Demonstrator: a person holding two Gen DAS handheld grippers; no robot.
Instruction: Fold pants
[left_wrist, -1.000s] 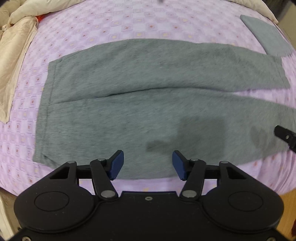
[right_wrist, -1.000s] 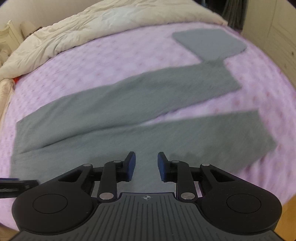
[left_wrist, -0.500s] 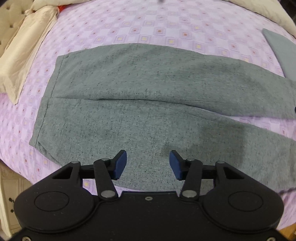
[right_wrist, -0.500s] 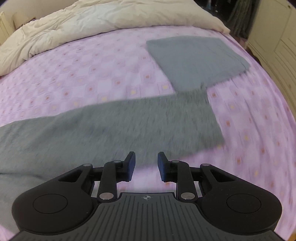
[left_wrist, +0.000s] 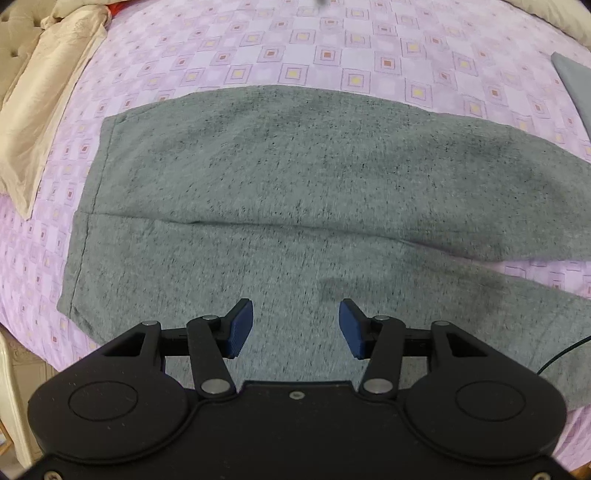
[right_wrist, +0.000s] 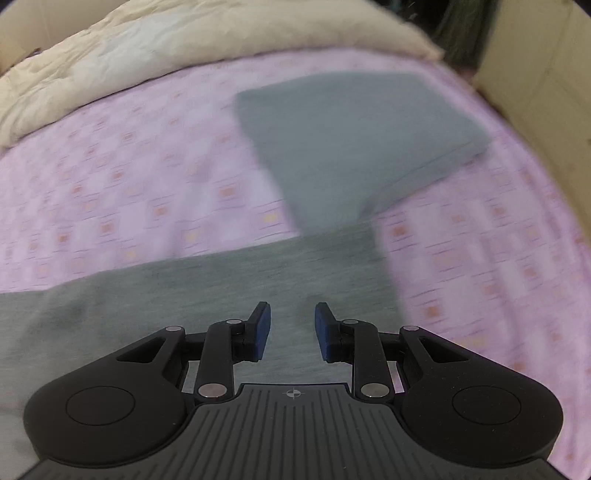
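The grey pants (left_wrist: 314, 206) lay flat on the bed, on the purple sheet with small squares (left_wrist: 332, 55), with the waistband to the left in my left camera and the two legs going to the right, a narrow strip of sheet showing between them far right. My left gripper (left_wrist: 295, 328) hung above the nearer leg, close to the waist part, and its blue pads (left_wrist: 240, 328) stood wide apart with nothing between them. My right gripper (right_wrist: 291, 330) was over the end of one leg (right_wrist: 221, 291), near the hem; its jaws were also apart, but narrower, and they held nothing. This picture was blurred. Just behind the hem lay a folded grey cloth (right_wrist: 351, 147), touching or overlapping the leg, I could not tell which. A cream blanket (right_wrist: 147, 55) lay along the far side of the bed, and a beige cloth (left_wrist: 40, 110) at the left edge.
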